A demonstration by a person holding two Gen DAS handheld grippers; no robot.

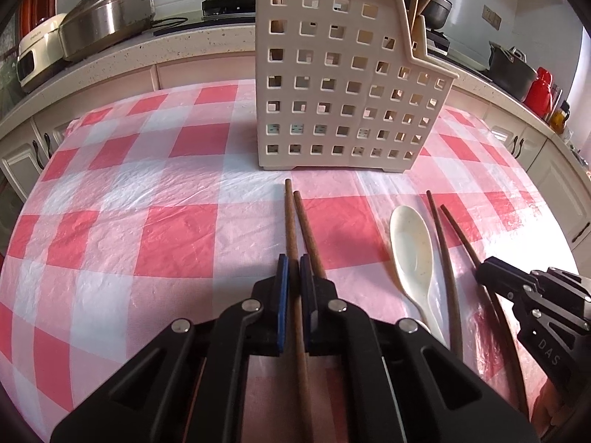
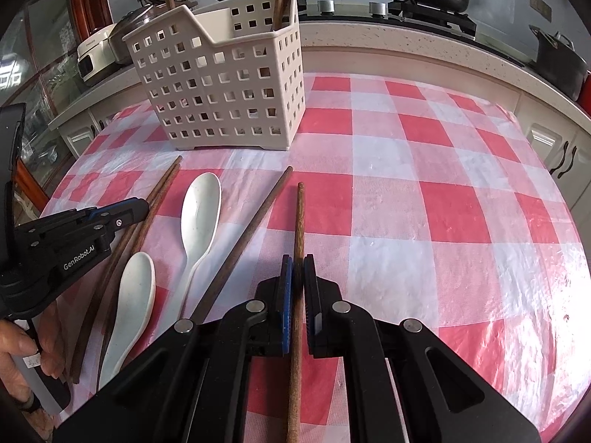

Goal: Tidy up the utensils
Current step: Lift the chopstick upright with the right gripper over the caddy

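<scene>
Left fingers [image 1: 294, 258] clamp chopstick [image 1: 291, 214]; right fingers [image 2: 297, 258] clamp another [image 2: 300, 214]; basket [image 1: 332, 85] well ahead.

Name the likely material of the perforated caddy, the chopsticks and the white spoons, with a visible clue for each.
Caddy: probably matte cream plastic, moulded square holes. Chopsticks: likely wood, brown and grainy. Spoons: smooth white, faintly speckled; plastic or melamine, unclear.

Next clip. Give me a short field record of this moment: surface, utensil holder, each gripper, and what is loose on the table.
surface: red and white checked tablecloth
holder: white perforated caddy, upright, chopsticks already standing in it
left gripper: shut on a brown chopstick, its partner chopstick just beside the jaws
right gripper: shut on a single chopstick
loose: two white spoons, one more chopstick
</scene>
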